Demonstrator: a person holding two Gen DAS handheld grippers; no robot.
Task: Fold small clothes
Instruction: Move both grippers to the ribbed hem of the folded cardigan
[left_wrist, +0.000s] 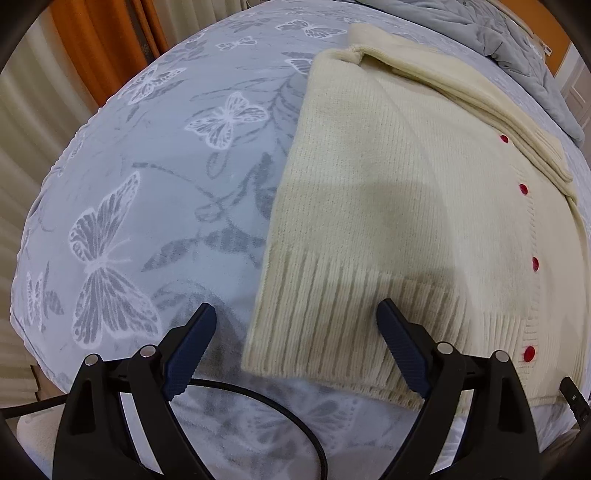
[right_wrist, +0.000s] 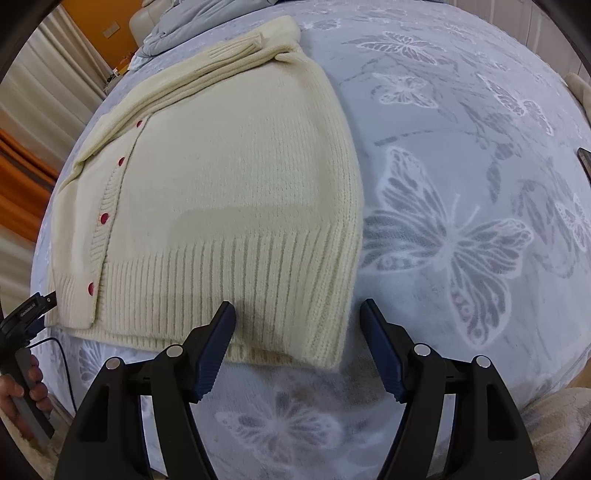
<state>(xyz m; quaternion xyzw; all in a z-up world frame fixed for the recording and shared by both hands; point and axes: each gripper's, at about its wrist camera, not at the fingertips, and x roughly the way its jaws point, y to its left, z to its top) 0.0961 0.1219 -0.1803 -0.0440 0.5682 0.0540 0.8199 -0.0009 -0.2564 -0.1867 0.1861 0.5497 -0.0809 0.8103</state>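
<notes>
A cream knit cardigan (left_wrist: 399, 192) with red buttons lies flat on the bed, its sleeves folded across the chest; it also shows in the right wrist view (right_wrist: 229, 177). My left gripper (left_wrist: 295, 317) is open, hovering over the near left corner of the ribbed hem, holding nothing. My right gripper (right_wrist: 297, 314) is open over the near right corner of the hem, holding nothing. The other handheld gripper (right_wrist: 26, 314) and the hand on it show at the left edge of the right wrist view.
The bed has a pale blue blanket with white butterflies (left_wrist: 155, 206), also in the right wrist view (right_wrist: 461, 229). A grey quilt (left_wrist: 517, 48) is bunched at the far end. Orange and beige curtains (left_wrist: 92, 48) hang on the left. A black cable (left_wrist: 280, 410) runs below my left gripper.
</notes>
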